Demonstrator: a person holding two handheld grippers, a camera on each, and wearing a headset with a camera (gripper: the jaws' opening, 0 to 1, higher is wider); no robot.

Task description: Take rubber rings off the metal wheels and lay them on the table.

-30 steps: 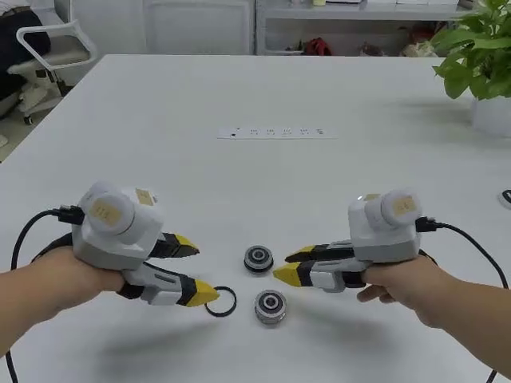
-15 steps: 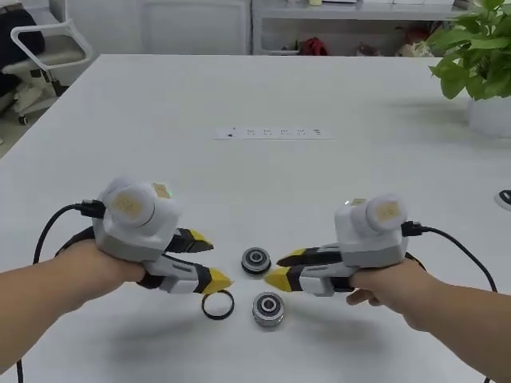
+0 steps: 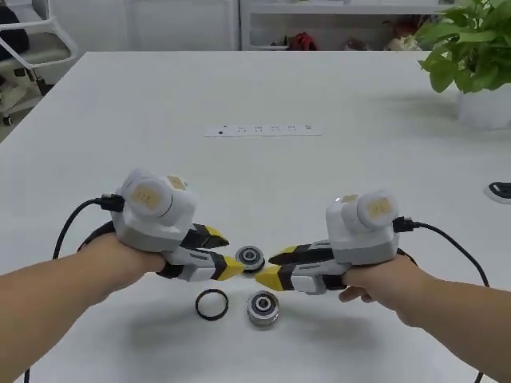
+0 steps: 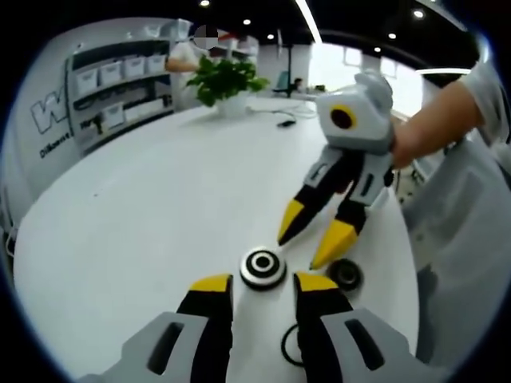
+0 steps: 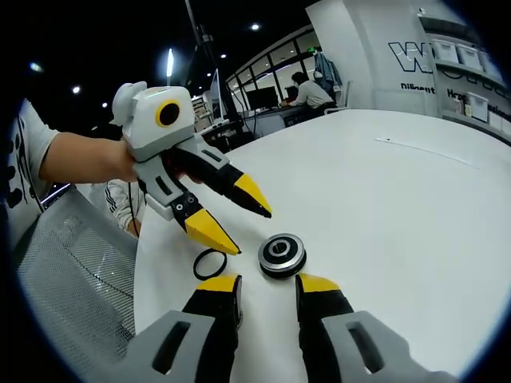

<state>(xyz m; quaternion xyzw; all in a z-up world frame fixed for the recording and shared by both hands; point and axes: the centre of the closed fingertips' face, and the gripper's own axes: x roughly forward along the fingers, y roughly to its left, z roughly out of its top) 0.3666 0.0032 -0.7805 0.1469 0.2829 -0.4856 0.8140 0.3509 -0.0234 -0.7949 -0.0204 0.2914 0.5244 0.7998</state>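
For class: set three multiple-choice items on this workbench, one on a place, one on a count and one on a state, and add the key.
1. Where does the loose rubber ring lie?
A. Flat on the table, beside the nearer metal wheel
B. Around a wheel
C. Between a gripper's jaws

2. How many metal wheels are on the table?
A. One
B. Two
C. Four

3. How do the jaws of the left hand-held gripper stand?
A. Shut on the ring
B. Shut on a wheel
C. Open, holding nothing

Key:
1 A: the ring lies apart from the nearer metal wheel.
2 B: the nearer metal wheel and the farther wheel.
3 C: the left gripper view shows a bare gap between its jaws.
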